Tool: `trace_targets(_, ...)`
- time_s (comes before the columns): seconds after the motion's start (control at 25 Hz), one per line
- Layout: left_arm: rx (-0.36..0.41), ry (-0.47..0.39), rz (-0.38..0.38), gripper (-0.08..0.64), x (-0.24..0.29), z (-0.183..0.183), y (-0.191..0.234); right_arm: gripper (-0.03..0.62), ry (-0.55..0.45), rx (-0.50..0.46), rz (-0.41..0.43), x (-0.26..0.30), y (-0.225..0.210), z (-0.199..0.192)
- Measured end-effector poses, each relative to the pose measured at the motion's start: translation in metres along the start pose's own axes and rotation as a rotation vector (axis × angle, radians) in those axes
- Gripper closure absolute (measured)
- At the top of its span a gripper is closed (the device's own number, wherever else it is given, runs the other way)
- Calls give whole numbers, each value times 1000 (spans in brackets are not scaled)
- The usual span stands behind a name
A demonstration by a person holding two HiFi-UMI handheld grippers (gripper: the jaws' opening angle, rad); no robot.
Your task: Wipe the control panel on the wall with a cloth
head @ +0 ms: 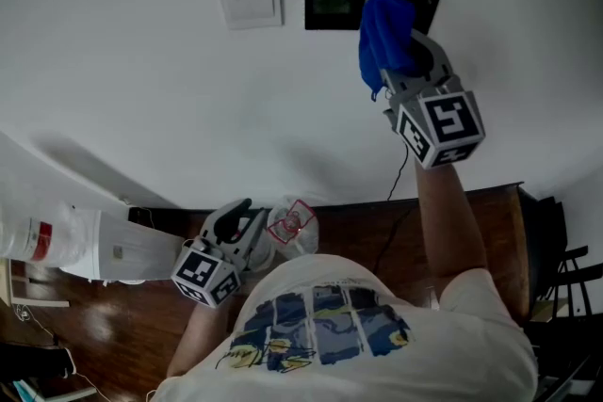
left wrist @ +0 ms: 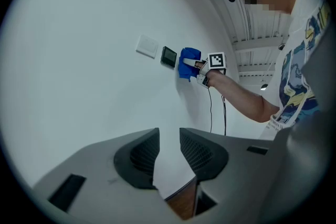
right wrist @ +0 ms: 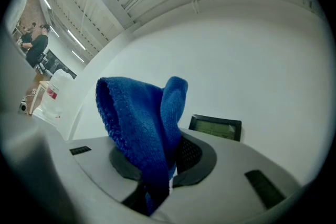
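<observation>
High on the white wall a blue cloth [head: 384, 38] is pressed over a dark control panel [head: 420, 5], with my right gripper [head: 403, 59] shut on it. A second dark panel [head: 334, 7] hangs just left of the cloth, and a white switch plate [head: 251, 3] further left. In the right gripper view the cloth [right wrist: 142, 128] bulges up from between the jaws of the right gripper [right wrist: 165, 157], and a dark panel [right wrist: 215, 127] shows behind. My left gripper [head: 236, 219] hangs low over the table. Its jaws [left wrist: 169, 147] stand slightly apart and hold nothing.
A dark wooden table [head: 424, 221] runs along the wall's foot. On it lie a crumpled clear plastic wrap [head: 292, 226] and a white container with a red label [head: 57, 242]. A black cable [head: 401, 172] drops down the wall. A black chair [head: 565, 278] stands at right.
</observation>
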State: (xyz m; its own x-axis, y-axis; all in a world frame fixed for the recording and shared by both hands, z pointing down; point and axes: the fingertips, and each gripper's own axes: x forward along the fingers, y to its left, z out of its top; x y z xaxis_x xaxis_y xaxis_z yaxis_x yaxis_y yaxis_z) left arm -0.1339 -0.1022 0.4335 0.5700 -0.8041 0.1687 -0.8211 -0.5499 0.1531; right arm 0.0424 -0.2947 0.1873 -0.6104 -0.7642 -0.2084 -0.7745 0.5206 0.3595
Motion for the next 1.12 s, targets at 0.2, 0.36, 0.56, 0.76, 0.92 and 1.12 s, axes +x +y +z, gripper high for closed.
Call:
trace_targets(0.2, 3, 4, -18, 463, 4, 1, -7, 502, 33, -6, -46, 4, -30, -7)
trace_targets(0.36, -2, 11, -24, 463, 7, 1, -10, 502, 41, -3, -61, 9, -42, -11)
trace_targets(0.56, -4, 18, -15, 463, 8, -1, -9, 502, 47, -6, -74, 4, -52, -15)
trace_targets(0.76, 3, 10, -33, 463, 16, 2, -15, 502, 71, -9, -130, -15, -82, -25)
trace_targets(0.92, 2, 18, -45, 463, 21, 1, -21, 502, 90, -9, -182, -31, -109, -34)
trace_targets(1.12, 13, 21, -56, 463, 25, 2, -25, 502, 122, -1, -232, -43, -137, -48)
